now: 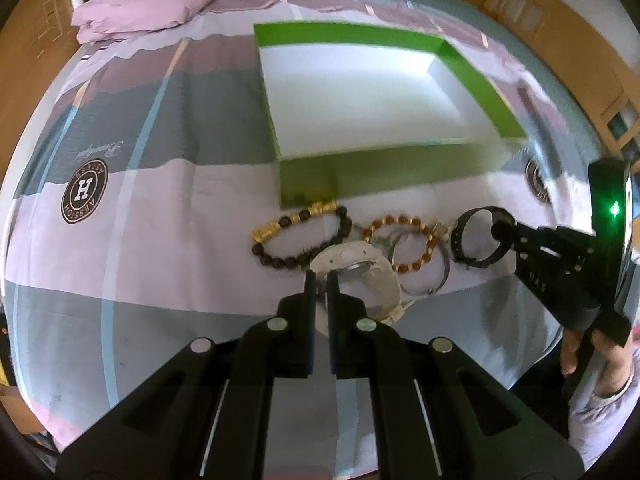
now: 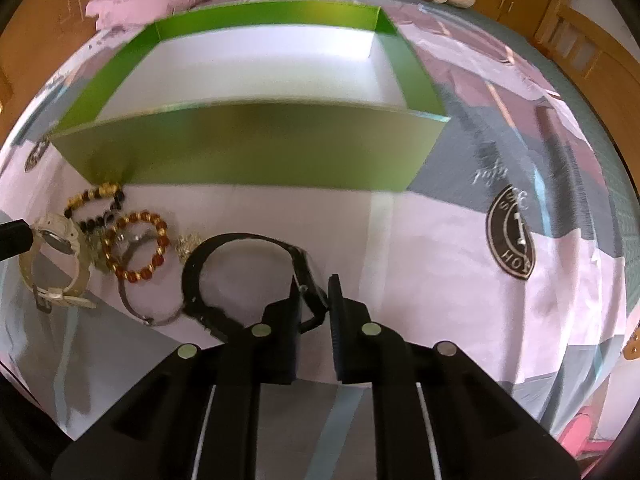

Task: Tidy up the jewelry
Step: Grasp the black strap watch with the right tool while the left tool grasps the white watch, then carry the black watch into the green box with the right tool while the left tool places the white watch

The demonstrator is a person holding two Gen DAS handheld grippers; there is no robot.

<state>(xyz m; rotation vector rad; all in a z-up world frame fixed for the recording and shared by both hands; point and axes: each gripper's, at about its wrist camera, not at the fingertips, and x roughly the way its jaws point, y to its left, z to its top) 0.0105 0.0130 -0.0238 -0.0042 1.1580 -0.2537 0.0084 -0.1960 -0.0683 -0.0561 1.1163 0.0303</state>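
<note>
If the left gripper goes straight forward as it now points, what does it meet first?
Most likely the white watch, lying right at the left gripper tips; the jaws stand nearly closed at its strap. Whether they already touch it is unclear.

Surface: bedspread (image 1: 160,240), carrying all items.
Box (image 1: 460,68): 12 o'clock, open side up.
Jewelry row: 6 o'clock of the box, just beside its near wall.
Row order, 9 to 3 o'clock: beaded bracelet (image 1: 276,258), white watch (image 1: 360,260), amber bracelet (image 1: 420,236), black watch (image 1: 466,236).
</note>
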